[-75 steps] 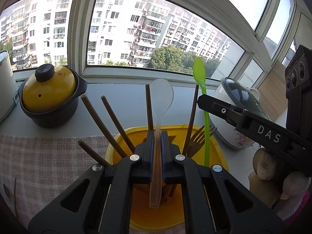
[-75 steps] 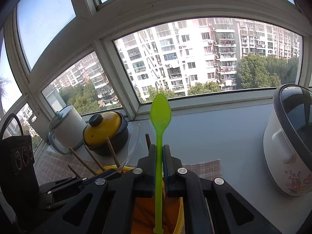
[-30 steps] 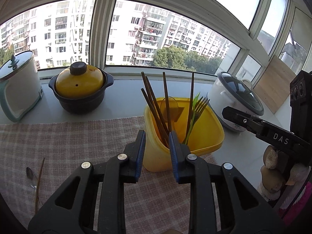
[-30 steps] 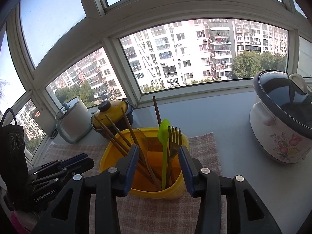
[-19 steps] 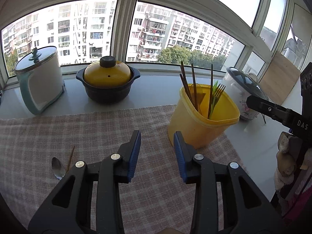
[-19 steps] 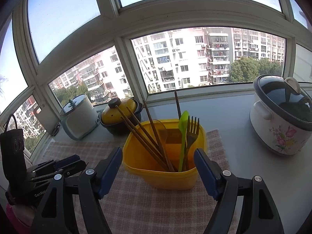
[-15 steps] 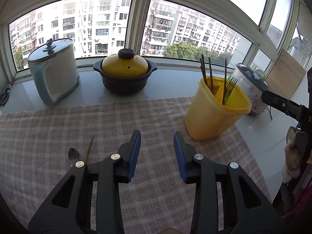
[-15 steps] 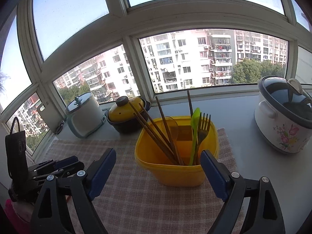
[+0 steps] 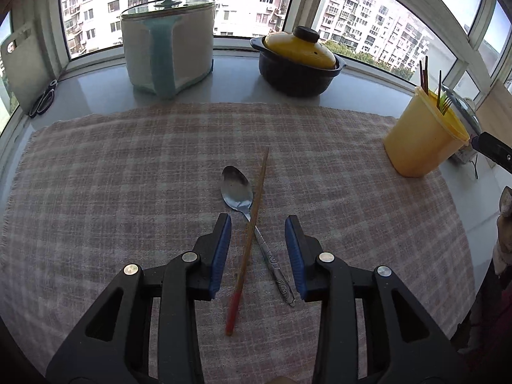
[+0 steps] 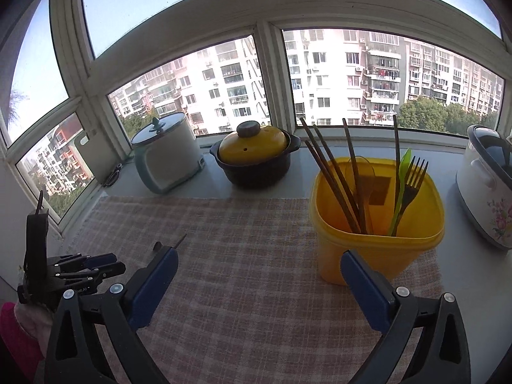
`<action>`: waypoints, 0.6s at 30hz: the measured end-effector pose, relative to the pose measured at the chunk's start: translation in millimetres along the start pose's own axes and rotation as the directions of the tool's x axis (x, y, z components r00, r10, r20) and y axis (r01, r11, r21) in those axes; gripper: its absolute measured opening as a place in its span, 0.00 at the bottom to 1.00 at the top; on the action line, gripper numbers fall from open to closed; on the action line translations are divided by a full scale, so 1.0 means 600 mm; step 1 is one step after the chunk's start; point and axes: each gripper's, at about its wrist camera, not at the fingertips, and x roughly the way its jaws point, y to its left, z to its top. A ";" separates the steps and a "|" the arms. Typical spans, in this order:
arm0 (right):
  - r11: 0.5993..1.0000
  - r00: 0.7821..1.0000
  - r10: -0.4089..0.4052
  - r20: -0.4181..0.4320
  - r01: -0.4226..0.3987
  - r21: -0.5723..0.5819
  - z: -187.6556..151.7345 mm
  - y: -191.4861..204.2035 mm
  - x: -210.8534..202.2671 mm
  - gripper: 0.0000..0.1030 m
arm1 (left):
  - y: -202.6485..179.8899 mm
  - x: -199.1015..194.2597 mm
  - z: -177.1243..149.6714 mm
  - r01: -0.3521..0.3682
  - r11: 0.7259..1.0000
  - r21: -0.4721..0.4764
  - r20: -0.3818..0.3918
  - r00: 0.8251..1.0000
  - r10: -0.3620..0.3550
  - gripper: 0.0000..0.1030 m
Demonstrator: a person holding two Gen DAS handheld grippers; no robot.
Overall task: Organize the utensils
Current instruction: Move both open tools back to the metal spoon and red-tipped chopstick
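Since a second ago the left gripper [image 9: 257,249] has swung from the yellow utensil bin [image 10: 377,224] to the metal spoon [image 9: 238,192] and chopstick [image 9: 252,224] on the checked cloth [image 9: 128,176], fingers narrowly apart astride both, touching neither. Right gripper [image 10: 259,278] is opening wide, empty, over bare cloth before the bin, near the cloth's right edge; its side reads "DAS" elsewhere, illegible here.

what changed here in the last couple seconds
Both grippers let go: the clear spoon and green spoon now stand in the yellow container. The left gripper swung away to hover open over the metal spoon and chopstick. The right gripper backed off, jaws opening. Pots unchanged.
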 end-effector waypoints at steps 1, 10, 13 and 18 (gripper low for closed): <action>1.000 1.000 0.005 -0.011 -0.005 -0.007 -0.001 0.008 0.007 1.00 | 0.007 0.003 -0.004 0.002 1.000 -0.005 -0.010 1.000 -0.002 0.34; 0.998 0.993 0.054 -0.108 -0.057 -0.024 -0.017 0.055 0.057 0.92 | 0.011 0.058 -0.015 0.036 0.998 0.042 -0.125 0.992 -0.031 0.25; 0.998 0.990 0.056 -0.131 -0.061 -0.031 -0.020 0.066 0.071 0.91 | 0.004 0.079 -0.019 0.029 0.997 0.077 -0.156 0.988 -0.017 0.20; 0.997 0.981 0.072 -0.179 -0.078 -0.024 -0.027 0.075 0.093 0.83 | 0.003 0.109 -0.025 0.005 0.994 0.107 -0.186 0.983 0.015 0.16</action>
